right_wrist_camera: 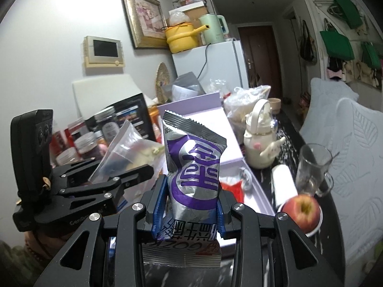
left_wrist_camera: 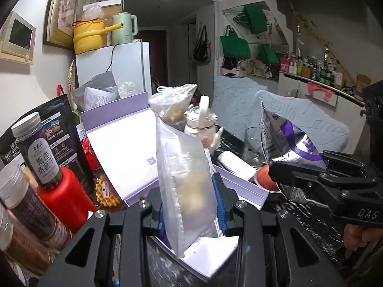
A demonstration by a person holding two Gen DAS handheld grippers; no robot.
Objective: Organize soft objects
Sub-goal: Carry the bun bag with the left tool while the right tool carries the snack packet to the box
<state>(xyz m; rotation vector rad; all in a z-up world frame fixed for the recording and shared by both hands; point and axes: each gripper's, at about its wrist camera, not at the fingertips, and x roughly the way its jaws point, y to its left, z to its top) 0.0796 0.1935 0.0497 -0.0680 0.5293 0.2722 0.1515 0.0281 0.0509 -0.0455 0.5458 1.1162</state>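
The left gripper (left_wrist_camera: 190, 205) tips down a little and pinches a clear bag (left_wrist_camera: 184, 179) above the white box (left_wrist_camera: 124, 148). The right gripper (right_wrist_camera: 189, 205), also tipped down, squeezes a silver snack bag (right_wrist_camera: 191, 172) beside it.

A silver foil snack packet (right_wrist_camera: 194, 181) carries broad purple curved bands and purple lettering, its top seal ribbed grey. The frosted clear plastic zip bag (left_wrist_camera: 186, 179) shows pale yellow contents. Both black hand-held grippers, left (left_wrist_camera: 191, 205) and right (right_wrist_camera: 189, 205), have blue finger pads (right_wrist_camera: 158, 205). The open rectangular cardboard box (left_wrist_camera: 115, 117) is lilac outside, white inside. A red plastic bottle (left_wrist_camera: 64, 198) stands beside a dark jar with a white label (left_wrist_camera: 38, 148). The round apple (right_wrist_camera: 302, 211) is red blushed with yellow. The surface (right_wrist_camera: 263, 174) is black, flecked white.
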